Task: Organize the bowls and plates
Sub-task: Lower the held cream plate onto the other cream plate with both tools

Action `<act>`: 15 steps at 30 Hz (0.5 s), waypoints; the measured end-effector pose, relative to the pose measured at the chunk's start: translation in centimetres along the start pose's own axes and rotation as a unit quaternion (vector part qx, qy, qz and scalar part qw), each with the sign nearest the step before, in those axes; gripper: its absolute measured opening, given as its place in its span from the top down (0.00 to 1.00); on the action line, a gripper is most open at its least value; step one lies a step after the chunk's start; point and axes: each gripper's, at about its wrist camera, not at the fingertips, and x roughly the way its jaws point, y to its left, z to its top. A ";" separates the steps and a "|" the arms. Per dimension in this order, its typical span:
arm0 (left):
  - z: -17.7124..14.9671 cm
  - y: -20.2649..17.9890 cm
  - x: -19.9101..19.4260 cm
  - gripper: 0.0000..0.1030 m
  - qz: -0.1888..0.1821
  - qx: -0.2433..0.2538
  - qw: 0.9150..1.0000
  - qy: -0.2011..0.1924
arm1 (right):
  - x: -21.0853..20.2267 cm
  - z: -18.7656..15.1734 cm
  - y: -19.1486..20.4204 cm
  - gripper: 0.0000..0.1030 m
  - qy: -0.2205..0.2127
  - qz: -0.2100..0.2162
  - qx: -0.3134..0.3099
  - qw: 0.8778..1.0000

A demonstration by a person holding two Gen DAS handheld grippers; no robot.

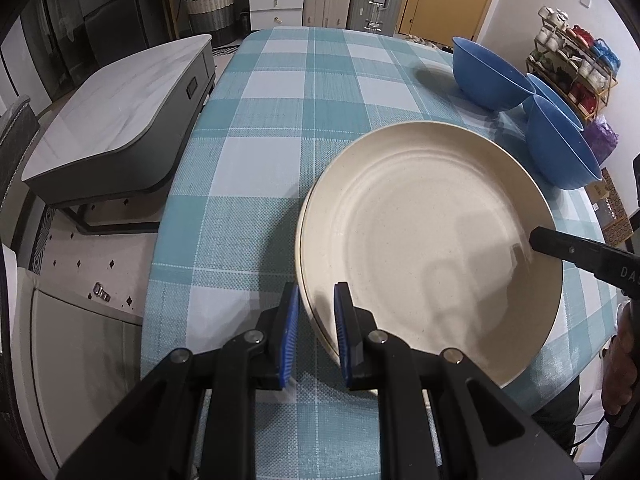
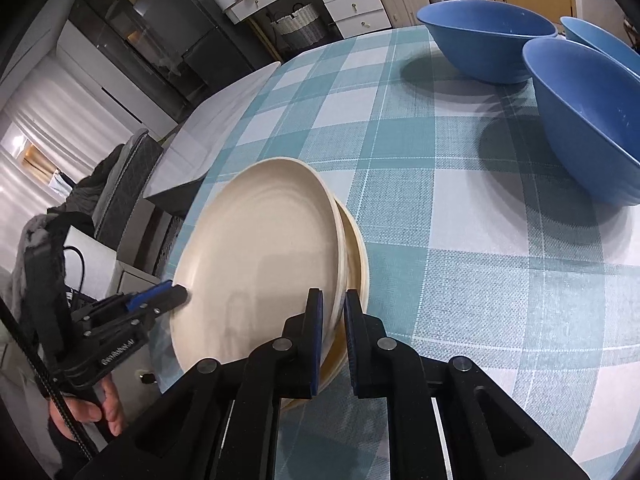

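1. Reaching down steeply from the near edge of the table, the left gripper (image 1: 316, 328) has its blue-padded fingers (image 1: 291, 336) closed narrowly on the left rim of the top cream plate (image 1: 432, 248), one finger outside the rim and one over the plate's inner face.
2. Across the plate, the right gripper (image 2: 333, 340) points down at a similar steep slant, and its fingers (image 2: 316, 344) pinch the opposite rim of the same plate, nearly closed.
3. That top cream plate is tilted, sitting askew on a second cream plate (image 2: 356, 256) whose rim shows beneath it; the stack lies on the teal checked tablecloth (image 1: 256, 152) near the table's front.
4. Seen from the right wrist, a person's hand (image 2: 100, 404) grips the left gripper's handle at the lower left.
5. Three blue bowls stand upright farther back on the right: one blue bowl (image 2: 484, 40), a nearer blue bowl (image 2: 588, 120) and a third bowl (image 2: 600, 36) partly hidden behind them, all well apart from the plates.
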 end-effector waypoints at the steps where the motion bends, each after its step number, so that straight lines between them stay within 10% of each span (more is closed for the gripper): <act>1: 0.0 0.0 0.0 0.86 -0.001 -0.001 1.000 0.000 | -0.1 0.0 0.1 0.90 0.000 -0.003 -0.003 1.000; 15: -0.4 0.1 0.6 0.83 -0.016 -0.012 1.000 0.012 | 1.6 -0.1 2.3 0.88 0.044 -0.081 -0.094 0.991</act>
